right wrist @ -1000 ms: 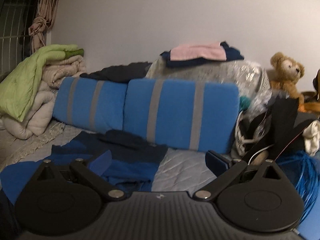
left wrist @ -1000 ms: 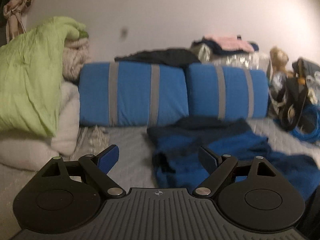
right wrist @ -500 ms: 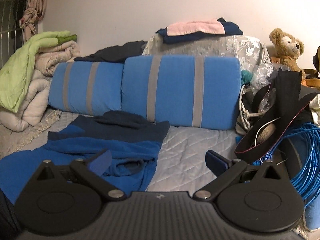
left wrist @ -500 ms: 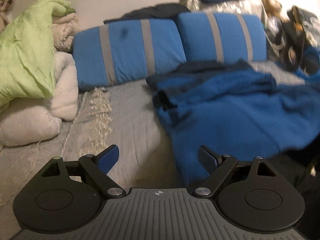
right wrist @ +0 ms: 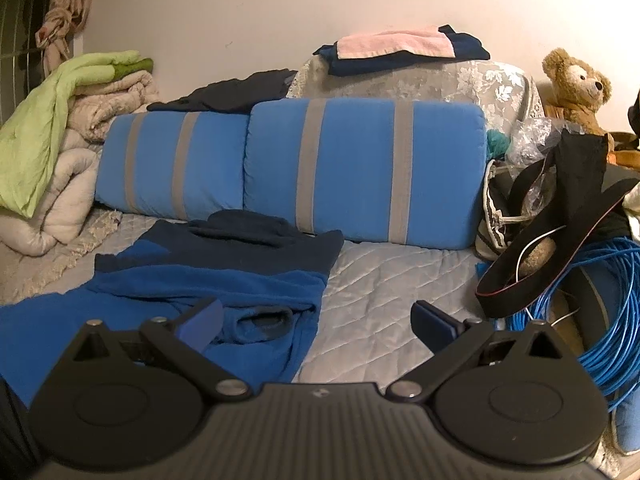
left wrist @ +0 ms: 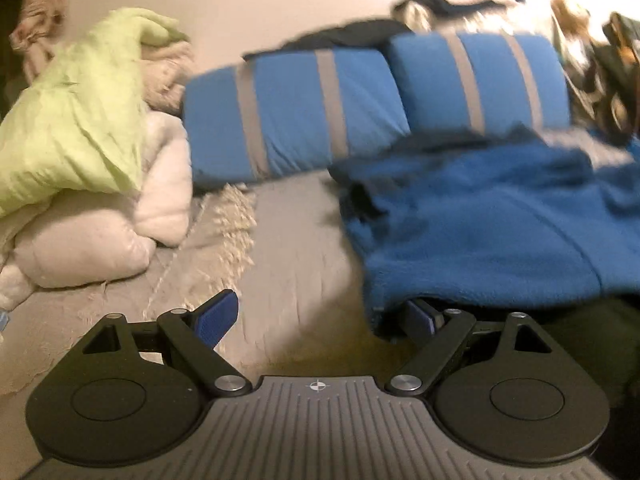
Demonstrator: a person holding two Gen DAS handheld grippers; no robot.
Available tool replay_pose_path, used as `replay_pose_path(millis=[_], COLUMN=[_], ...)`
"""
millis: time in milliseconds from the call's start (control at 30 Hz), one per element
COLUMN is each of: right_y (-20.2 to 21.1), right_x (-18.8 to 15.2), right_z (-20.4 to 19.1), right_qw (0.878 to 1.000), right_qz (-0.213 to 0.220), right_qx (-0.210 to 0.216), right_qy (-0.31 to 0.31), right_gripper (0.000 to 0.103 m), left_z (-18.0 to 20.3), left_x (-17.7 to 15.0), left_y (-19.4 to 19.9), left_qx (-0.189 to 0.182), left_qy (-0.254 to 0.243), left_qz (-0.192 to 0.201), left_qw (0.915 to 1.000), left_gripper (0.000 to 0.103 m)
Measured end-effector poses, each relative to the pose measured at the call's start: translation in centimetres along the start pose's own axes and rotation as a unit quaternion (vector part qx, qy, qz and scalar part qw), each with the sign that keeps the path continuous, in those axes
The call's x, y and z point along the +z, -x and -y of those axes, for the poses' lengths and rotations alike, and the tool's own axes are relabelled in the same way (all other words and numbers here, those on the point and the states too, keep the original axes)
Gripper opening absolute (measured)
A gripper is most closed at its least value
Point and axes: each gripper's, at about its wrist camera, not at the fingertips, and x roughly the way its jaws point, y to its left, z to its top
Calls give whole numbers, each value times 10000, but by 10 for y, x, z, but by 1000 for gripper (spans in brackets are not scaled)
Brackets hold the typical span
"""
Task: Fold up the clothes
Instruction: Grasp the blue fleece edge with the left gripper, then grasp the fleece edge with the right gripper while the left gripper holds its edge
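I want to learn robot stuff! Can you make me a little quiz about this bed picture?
1. True or false: the right gripper is open.
2. What colour is the fleece top lying on the quilt?
3. Which sits right of the striped cushions? A) teddy bear B) green blanket

Key: 1 true; 2 blue with a dark navy part; 3 A.

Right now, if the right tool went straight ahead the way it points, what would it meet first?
Probably the grey quilted bedcover between its open fingers, beside the blue fleece garment's right edge. Beyond that stands the blue striped cushion. Depth is hard to judge.
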Motion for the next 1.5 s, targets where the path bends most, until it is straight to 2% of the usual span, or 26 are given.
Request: replay_pose_path(millis=[167,200,233,333,433,600,733,967,1267,1500], right_y=[3,4,4,7,9,14,15,14,16,15], right_x=[-4,-5,-6,-10,-15,-24,-29,-42,-77,-114], right_z=[-1,-1,-1,0,0,4,7,4,-25,-52], right_qw=[10000,10000,10000,10000,9999,9999,9997,9994,9961,9878], right_qz=[-15,-17,-20,-45,-79,-153,-183,-309,-708,-1064], right_qx=[-27,-31,-40,-42,-38,-45,-72,-85,-10,367], right_qy=[-18,-31,-43,-61,-66,-49,-148,-115,532,1078], right_gripper=[103,103,103,103,103,103,103,103,103,103], left_z=[2,3,4,7,7,5,3,0,3,3], left_x=[6,7,7,8,9,14,18,27,40,49], left_y=[-4,-6,-7,-12,-14,-16,-15,-14,-12,-13], left_qx=[6,-76,-159,-406,-599,-787,-883,-1051,-754,-609], left_qy=[100,128,157,241,251,263,350,503,572,616], left_qz=[323,324,325,327,321,239,199,129,321,405], left_qw=[9994,9994,9992,9983,9974,9963,9953,9931,9950,9954], left_gripper=[85,80,68,48,39,39,19,17,16,16])
